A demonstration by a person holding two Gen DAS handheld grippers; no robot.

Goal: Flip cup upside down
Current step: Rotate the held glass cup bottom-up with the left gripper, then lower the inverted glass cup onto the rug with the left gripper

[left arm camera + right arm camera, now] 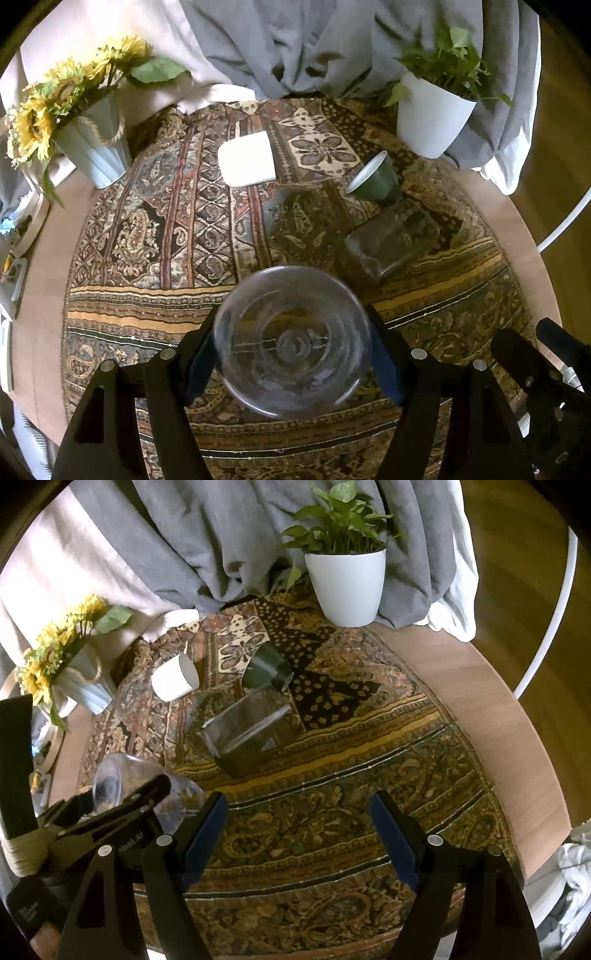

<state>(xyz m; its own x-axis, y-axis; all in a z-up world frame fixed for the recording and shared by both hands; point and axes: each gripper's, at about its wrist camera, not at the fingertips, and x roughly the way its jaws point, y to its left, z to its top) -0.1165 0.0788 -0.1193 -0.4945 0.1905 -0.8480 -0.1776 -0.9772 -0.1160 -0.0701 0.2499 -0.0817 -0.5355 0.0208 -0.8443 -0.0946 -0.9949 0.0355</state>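
My left gripper (293,339) is shut on a clear glass cup (291,341), held above the patterned cloth with its round end facing the camera. The same cup shows in the right wrist view (122,782), tilted on its side between the left gripper's black fingers (140,797). My right gripper (299,816) is open and empty over the cloth, to the right of the held cup. A white cup (247,158) (175,677), a dark green cup (375,177) (267,668) and a clear square glass (391,236) (251,727) lie on their sides on the cloth.
A round wooden table (480,701) carries the patterned cloth (332,775). A white pot with a green plant (347,583) (432,114) stands at the back right. A pale vase of sunflowers (92,147) (81,679) stands at the back left. Grey and white fabric (207,535) hangs behind.
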